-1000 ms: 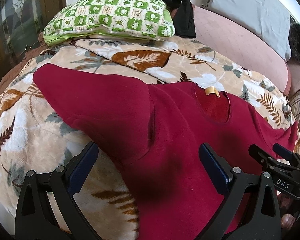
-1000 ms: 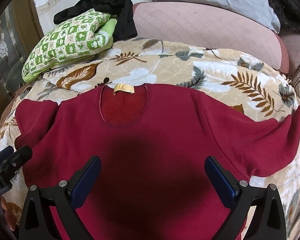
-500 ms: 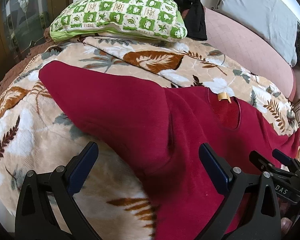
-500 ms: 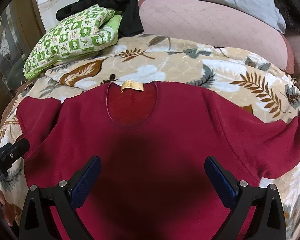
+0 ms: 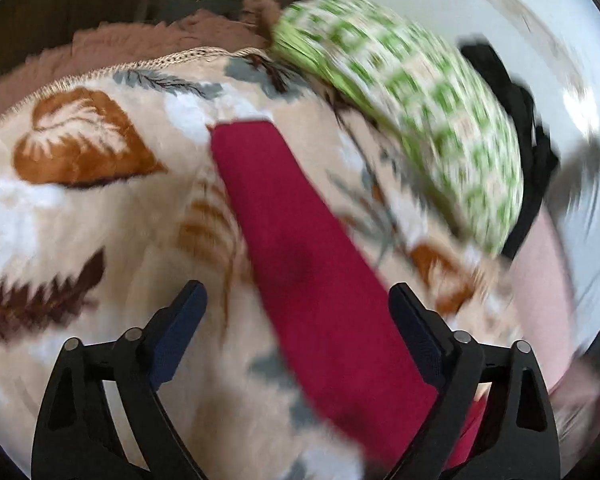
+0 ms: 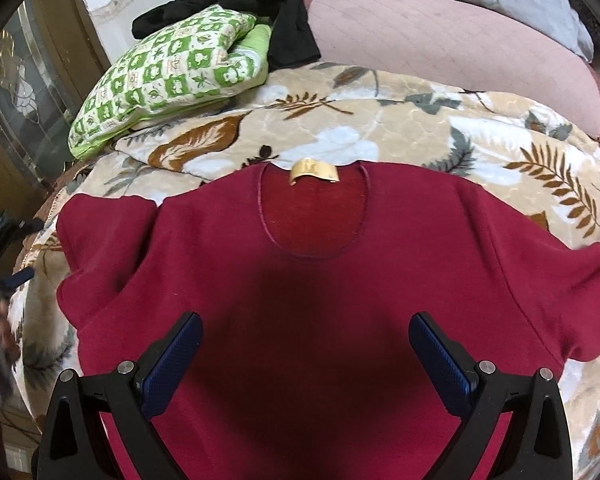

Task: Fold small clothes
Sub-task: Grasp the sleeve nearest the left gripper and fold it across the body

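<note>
Here both tongs gape over the red shirt

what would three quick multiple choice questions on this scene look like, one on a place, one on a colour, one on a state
1. Where does the green checked pillow lie?
A. beyond the shirt's left sleeve
B. on the shirt's chest
C. between the right gripper's fingers

2. What colour is the shirt?
A. navy
B. dark red
C. grey

3. How is the right gripper set?
A. shut on the collar
B. shut on a sleeve
C. open above the shirt

Answers: 1 A, it rests at the blanket's far left edge. 2 B, the whole garment is dark red. 3 C, its blue pads stand wide apart, holding nothing.
</note>
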